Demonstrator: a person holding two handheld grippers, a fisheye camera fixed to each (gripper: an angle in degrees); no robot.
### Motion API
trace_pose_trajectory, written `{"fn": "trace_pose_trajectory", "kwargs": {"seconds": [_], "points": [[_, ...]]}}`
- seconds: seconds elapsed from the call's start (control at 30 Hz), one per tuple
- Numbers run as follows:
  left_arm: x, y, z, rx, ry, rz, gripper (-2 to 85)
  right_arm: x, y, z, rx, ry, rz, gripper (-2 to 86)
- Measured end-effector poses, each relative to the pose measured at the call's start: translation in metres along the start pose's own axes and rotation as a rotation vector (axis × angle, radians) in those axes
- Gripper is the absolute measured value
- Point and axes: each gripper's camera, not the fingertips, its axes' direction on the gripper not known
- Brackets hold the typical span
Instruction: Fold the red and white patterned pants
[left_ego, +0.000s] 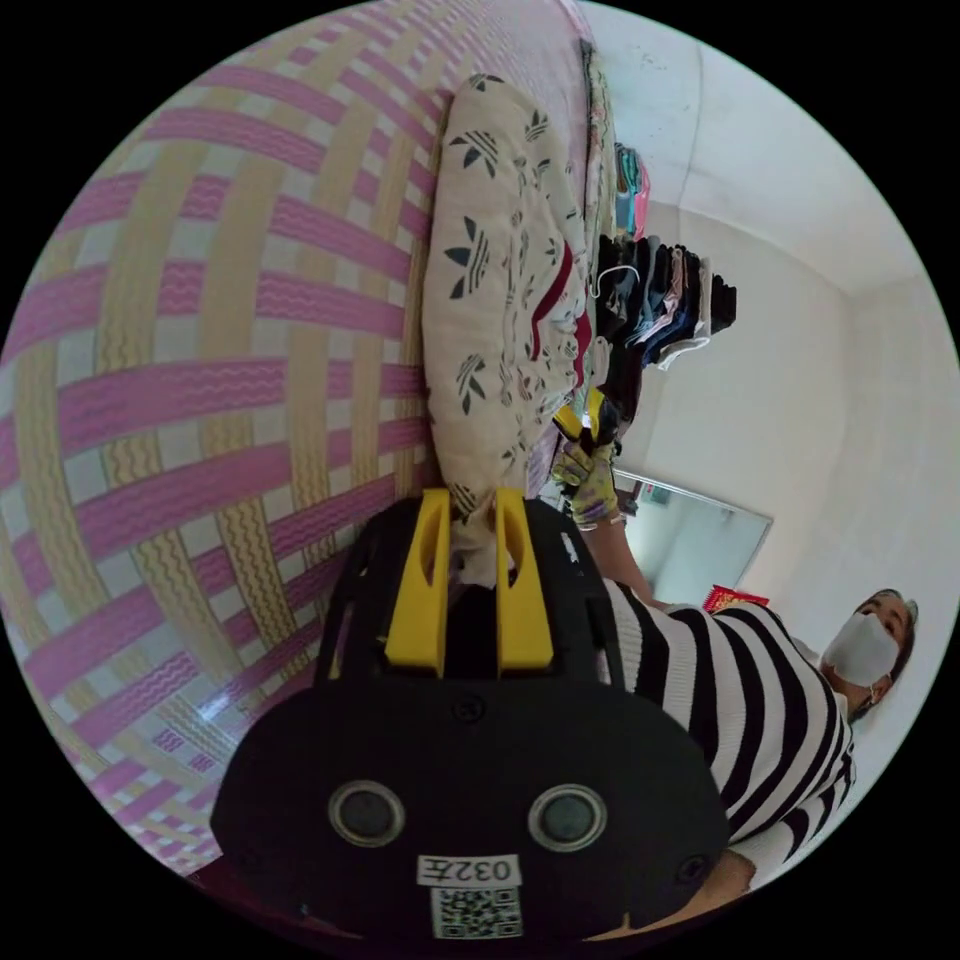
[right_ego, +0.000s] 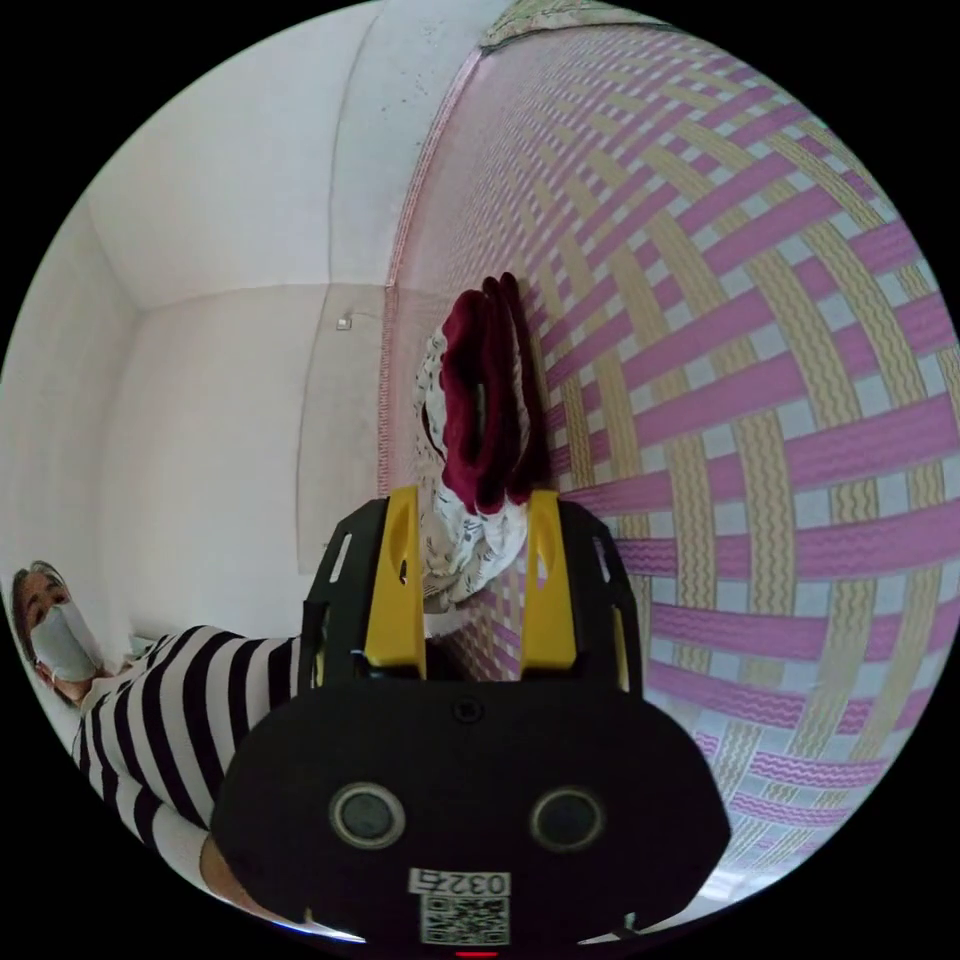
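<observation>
Left claw (left_ego: 470, 520): narrow, pinching one end of pants (left_ego: 500, 290), stretched ahead above woven mat (left_ego: 200, 400). Right claw (right_ego: 472, 530): wider, red waistband end bunched between jaws, grip uncertain. Held apart, likely to keep cloth taut for folding.

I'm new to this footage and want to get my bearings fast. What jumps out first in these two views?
The pink and yellow woven mat dominates both views. On it lies the white patterned pants, one end pinched by the left gripper; in the right gripper view its dark red waistband bunches just ahead of the right gripper. A person in a striped top stands at the edge.
</observation>
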Motion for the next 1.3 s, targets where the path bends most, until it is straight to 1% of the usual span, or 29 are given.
{"fn": "trace_pose_trajectory", "kwargs": {"seconds": [0.1,0.17,0.23,0.3,0.4,0.5,0.57,0.6,0.7,0.77,0.87,0.93,1.0,1.07,1.17,1.3], "points": [[0.005,0.006,-0.018,0.029,0.036,-0.007,0.6,0.007,-0.002,-0.009,-0.002,-0.061,0.016,14.0],[0.001,0.011,-0.027,0.056,0.155,-0.034,-0.2,0.014,-0.001,-0.014,-0.011,-0.092,0.023,13.0],[-0.001,0.017,-0.031,0.074,0.215,-0.046,-0.4,0.011,-0.003,-0.012,-0.025,-0.05,0.01,12.3],[-0.002,0.022,-0.035,0.087,0.196,-0.057,-0.6,0.007,-0.006,-0.006,-0.027,-0.028,-0.005,11.9],[0.0,0.029,-0.036,0.061,0.172,-0.057,-0.8,0.005,-0.013,0.008,-0.022,-0.028,-0.009,11.0],[0.009,0.032,-0.024,-0.052,0.112,-0.042,-0.2,0.0,-0.016,0.021,-0.036,0.027,-0.026,8.5],[0.02,0.035,-0.016,-0.152,0.083,0.004,1.3,-0.004,-0.015,0.025,-0.062,0.113,-0.034,7.8],[0.021,0.035,-0.017,-0.158,0.075,0.013,1.7,-0.004,-0.014,0.025,-0.068,0.123,-0.032,7.7],[0.018,0.037,-0.046,-0.068,-0.02,0.004,2.9,0.003,-0.004,0.021,-0.057,0.135,-0.009,7.5],[0.018,0.03,-0.08,0.061,-0.089,0.02,4.3,0.012,0.004,0.02,-0.042,0.112,0.018,7.5],[0.018,0.005,-0.114,0.177,-0.09,0.046,6.8,0.014,0.01,0.027,-0.031,0.134,0.018,7.5],[0.017,-0.014,-0.126,0.2,-0.14,0.036,6.9,0.015,0.013,0.034,-0.019,0.146,0.036,7.5],[0.013,-0.03,-0.134,0.219,-0.146,0.035,6.7,0.015,0.017,0.042,-0.009,0.169,0.045,7.7],[0.003,-0.044,-0.137,0.258,-0.082,0.03,6.9,0.017,0.023,0.052,0.005,0.179,0.065,8.0],[-0.006,-0.054,-0.127,0.23,-0.048,0.058,5.4,0.022,0.035,0.063,0.052,0.169,0.1,8.1],[-0.023,-0.048,-0.119,0.225,0.0,0.092,4.3,0.028,0.053,0.08,0.132,0.159,0.146,8.1]]}}
